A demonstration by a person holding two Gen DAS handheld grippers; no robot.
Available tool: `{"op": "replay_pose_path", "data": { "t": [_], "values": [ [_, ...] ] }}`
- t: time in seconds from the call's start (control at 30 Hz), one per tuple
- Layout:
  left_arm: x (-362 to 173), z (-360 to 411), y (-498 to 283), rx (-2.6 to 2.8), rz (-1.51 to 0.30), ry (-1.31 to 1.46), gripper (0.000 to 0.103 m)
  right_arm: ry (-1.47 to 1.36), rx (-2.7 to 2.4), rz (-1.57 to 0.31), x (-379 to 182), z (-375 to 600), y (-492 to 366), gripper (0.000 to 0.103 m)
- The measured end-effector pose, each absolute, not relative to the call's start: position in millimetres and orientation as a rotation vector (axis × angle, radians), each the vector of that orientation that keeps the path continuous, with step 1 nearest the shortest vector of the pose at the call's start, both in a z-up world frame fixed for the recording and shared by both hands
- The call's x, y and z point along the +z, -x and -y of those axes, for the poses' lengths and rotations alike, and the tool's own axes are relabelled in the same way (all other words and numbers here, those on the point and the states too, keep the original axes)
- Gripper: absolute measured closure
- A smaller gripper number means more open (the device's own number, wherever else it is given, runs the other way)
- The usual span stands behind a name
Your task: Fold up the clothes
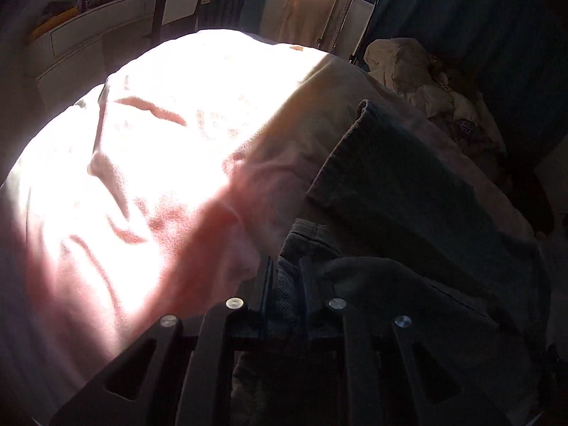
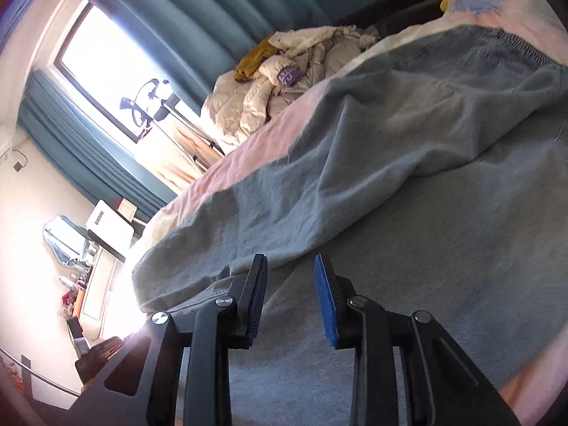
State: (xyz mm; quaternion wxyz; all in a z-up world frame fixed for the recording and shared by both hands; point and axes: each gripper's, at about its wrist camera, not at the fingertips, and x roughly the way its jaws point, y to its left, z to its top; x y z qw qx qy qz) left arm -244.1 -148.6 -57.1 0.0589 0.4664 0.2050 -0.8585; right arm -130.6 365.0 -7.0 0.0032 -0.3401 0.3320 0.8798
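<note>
1. Left wrist view: left gripper (image 1: 287, 277) has jaws narrow, pinching grey trouser fabric; trousers (image 1: 401, 191) lie on pink bedsheet (image 1: 149, 163).
2. Right gripper (image 2: 291, 284) jaws part-open w/ nothing between (hovering over cloth).
3. Progress: looks mid-fold, legs not yet squared; clothes pile (image 2: 284, 71) untouched.

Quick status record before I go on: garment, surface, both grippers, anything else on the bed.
garment: grey-blue trousers, spread out on the bed, leg folded over
surface: pink-white bed cover, part in strong sun
left gripper: trouser cloth between the fingers; too dark to tell whether they clamp it
right gripper: open, nothing between the fingers, above the trousers
other: pile of clothes at the far side
</note>
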Motion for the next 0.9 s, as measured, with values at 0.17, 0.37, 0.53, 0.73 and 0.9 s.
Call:
{"op": "replay_pose_path", "data": {
  "t": [0.17,0.37,0.53,0.73,0.9],
  "values": [
    [-48.8,153.3,190.5,-2.563,-1.039,-1.477,0.084,0.921,2.682,-1.126,12.4,-447.2,70.2,0.073],
    [-53.2,141.6,137.8,-2.487,-1.336,-1.502,0.076,0.899,2.556,-0.966,12.9,-561.7,8.0,0.071],
    [-84.8,126.3,116.3,-2.349,-1.537,-1.563,0.072,0.857,2.474,-0.991,0.0,-641.7,-27.2,0.035],
    [-118.2,113.8,121.8,-2.228,-1.682,-1.585,0.050,0.752,2.334,-1.323,-39.0,-718.8,-51.7,0.025],
    [-137.9,103.8,127.7,-2.169,-1.764,-1.603,0.049,0.693,2.222,-1.479,-75.9,-759.5,-50.6,0.025]
  ]
}}
